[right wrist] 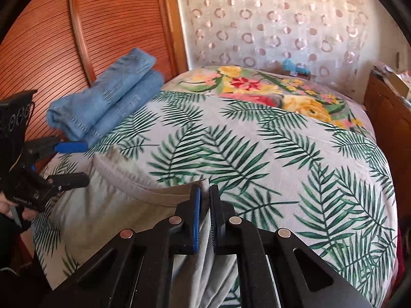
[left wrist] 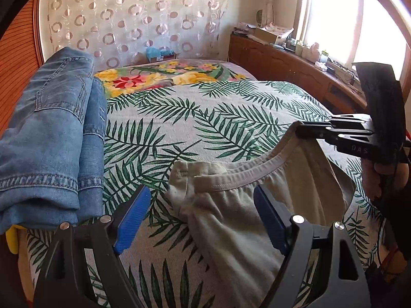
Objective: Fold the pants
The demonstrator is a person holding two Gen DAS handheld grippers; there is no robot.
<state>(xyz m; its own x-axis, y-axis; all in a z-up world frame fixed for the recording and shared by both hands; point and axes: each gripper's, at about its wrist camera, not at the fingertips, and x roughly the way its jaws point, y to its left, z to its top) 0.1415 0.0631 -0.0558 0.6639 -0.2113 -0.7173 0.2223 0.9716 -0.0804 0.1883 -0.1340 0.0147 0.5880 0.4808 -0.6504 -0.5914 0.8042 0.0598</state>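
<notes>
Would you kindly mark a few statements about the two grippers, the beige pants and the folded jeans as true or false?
1. The right gripper is shut on the beige cotton pants at the waistband. True.
2. The left gripper is clamped shut. False: its jaws stand wide open around the waistband's other end.
3. The folded blue denim jeans lie on the palm-leaf bedspread. True.
4. The jeans lie on the beige pants. False: they lie apart.

The beige pants (left wrist: 231,210) run off the lower edge below the left tool (left wrist: 203,218), legs unseen. Beside them, the folded jeans (left wrist: 48,133) are cut at the left edge. Items on the window ledge (left wrist: 316,54) beyond are too small to tell.
</notes>
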